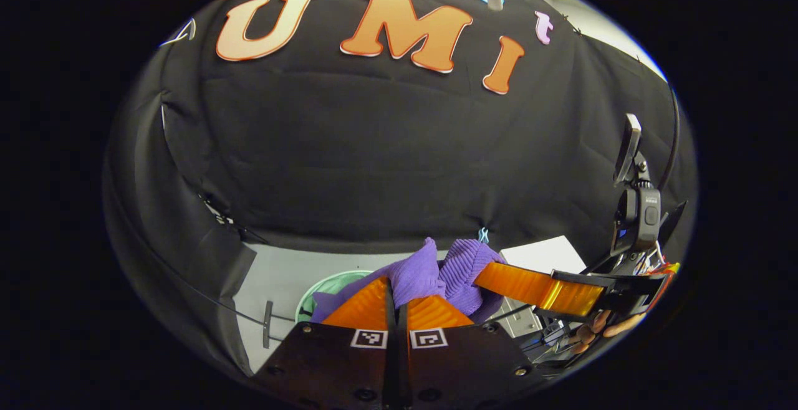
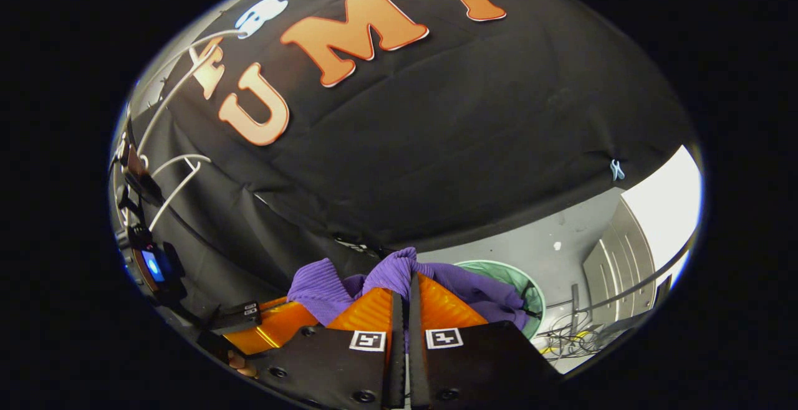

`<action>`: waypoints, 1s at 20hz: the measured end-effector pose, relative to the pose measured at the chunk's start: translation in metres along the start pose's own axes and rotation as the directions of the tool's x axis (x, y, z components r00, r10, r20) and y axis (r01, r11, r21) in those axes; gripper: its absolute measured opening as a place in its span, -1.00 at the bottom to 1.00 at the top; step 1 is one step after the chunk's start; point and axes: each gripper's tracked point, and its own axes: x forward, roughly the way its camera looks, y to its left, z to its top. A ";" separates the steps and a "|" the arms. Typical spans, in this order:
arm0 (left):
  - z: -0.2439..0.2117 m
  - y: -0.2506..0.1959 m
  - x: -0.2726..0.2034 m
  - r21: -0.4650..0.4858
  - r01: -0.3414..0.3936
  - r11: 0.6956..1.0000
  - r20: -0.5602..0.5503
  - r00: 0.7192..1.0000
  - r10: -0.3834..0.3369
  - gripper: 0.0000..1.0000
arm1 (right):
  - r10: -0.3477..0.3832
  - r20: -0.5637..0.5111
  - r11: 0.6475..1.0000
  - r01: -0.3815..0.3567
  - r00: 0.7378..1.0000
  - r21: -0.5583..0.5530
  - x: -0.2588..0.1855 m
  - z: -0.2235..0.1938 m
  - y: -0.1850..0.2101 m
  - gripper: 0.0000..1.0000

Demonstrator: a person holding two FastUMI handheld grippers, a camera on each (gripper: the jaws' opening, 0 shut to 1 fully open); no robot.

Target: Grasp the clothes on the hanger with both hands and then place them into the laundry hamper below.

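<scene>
A purple knit garment is bunched between both grippers, above a green laundry hamper on the grey floor. My left gripper has its orange fingers shut on a fold of the cloth. In the left gripper view the right gripper reaches in from the right, and its finger touches the same bundle. In the right gripper view my right gripper is also shut on the purple garment, which drapes toward the hamper. The left gripper shows low on the left, a hand holding it.
A white hanger hangs at the upper left of the right gripper view. A white cabinet stands on the right, with cables on the floor beside the hamper. A white box sits behind the garment.
</scene>
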 end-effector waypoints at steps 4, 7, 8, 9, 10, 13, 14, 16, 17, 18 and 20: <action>-0.022 0.010 0.021 -0.007 -0.025 1.000 -0.108 0.994 0.024 -1.00 | -0.100 -0.084 0.994 0.096 0.991 -0.048 0.031 -0.033 -0.020 -0.79; -0.041 0.023 0.029 -0.020 -0.047 0.999 -0.190 0.981 0.043 -0.99 | -0.159 -0.144 0.985 0.147 0.977 -0.091 0.055 -0.061 -0.036 -0.79; -0.050 0.029 0.034 -0.021 -0.050 0.999 -0.216 0.975 0.044 -0.99 | -0.177 -0.163 0.981 0.161 0.971 -0.106 0.063 -0.070 -0.042 -0.79; -0.061 0.036 0.039 -0.020 -0.055 0.998 -0.243 0.969 0.049 -0.99 | -0.198 -0.181 0.977 0.178 0.963 -0.118 0.069 -0.079 -0.047 -0.79; -0.075 0.043 0.046 -0.017 -0.059 0.998 -0.274 0.960 0.052 -0.99 | -0.219 -0.199 0.972 0.196 0.955 -0.131 0.075 -0.085 -0.051 -0.78; -0.105 0.062 0.053 -0.006 -0.073 0.997 -0.356 0.932 0.066 -0.99 | -0.285 -0.255 0.954 0.247 0.924 -0.170 0.084 -0.104 -0.063 -0.78; -0.114 0.066 0.053 -0.005 -0.077 0.997 -0.381 0.922 0.069 -0.99 | -0.303 -0.279 0.949 0.261 0.911 -0.177 0.085 -0.111 -0.067 -0.78; -0.126 0.072 0.050 -0.011 -0.083 0.996 -0.425 0.902 0.071 -0.99 | -0.336 -0.312 0.939 0.291 0.889 -0.184 0.089 -0.124 -0.077 -0.77; -0.134 0.076 0.049 -0.015 -0.083 0.996 -0.444 0.894 0.068 -1.00 | -0.348 -0.325 0.935 0.302 0.879 -0.184 0.090 -0.130 -0.081 -0.77; -0.139 0.080 0.047 -0.008 -0.090 0.996 -0.462 0.884 0.076 -0.99 | -0.359 -0.335 0.932 0.313 0.871 -0.183 0.090 -0.134 -0.085 -0.78; -0.146 0.089 0.044 -0.003 -0.105 0.994 -0.479 0.873 0.091 -0.99 | -0.373 -0.345 0.927 0.329 0.861 -0.181 0.089 -0.140 -0.093 -0.77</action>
